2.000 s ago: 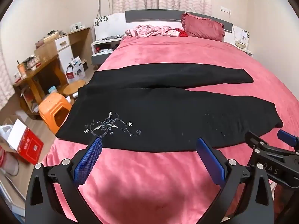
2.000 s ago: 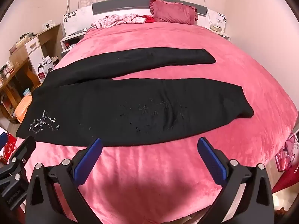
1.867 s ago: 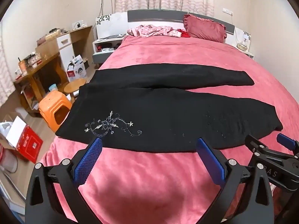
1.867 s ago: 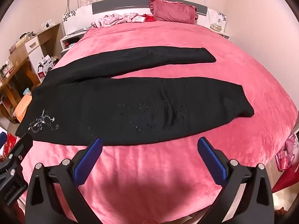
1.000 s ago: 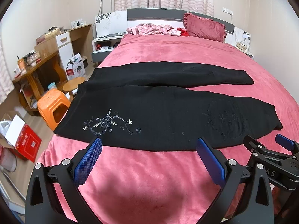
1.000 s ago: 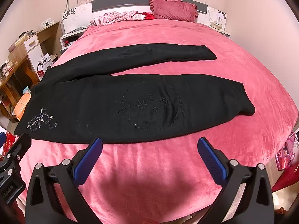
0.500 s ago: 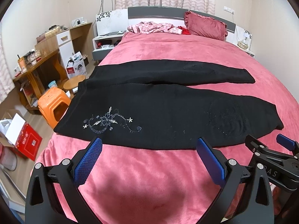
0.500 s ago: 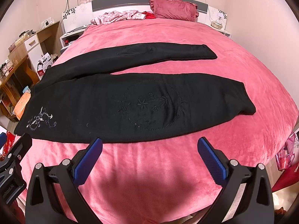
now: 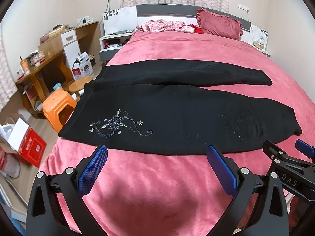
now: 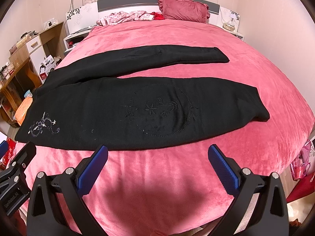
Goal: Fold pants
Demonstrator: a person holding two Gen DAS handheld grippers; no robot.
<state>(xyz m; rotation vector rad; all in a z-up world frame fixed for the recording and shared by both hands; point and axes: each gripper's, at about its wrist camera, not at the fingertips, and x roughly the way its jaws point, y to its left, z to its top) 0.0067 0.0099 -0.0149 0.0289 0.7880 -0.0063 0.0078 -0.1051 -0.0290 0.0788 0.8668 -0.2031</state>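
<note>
Both tongs have eased slightly nearer the black pants [image 9: 177,116], spread flat across the bed [image 9: 177,47] by its near edge; left tongs [image 9: 156,164] and right tongs [image 10: 157,164] gape empty; "DAS" shows on the right tongs

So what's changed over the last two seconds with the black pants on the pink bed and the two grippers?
Very little. Both views drift slightly, so the open left gripper and open right gripper shifted a touch above the pink plush bedspread. Nothing was grasped or released. The black embroidered pants lie flat as before, legs spread apart.
</note>
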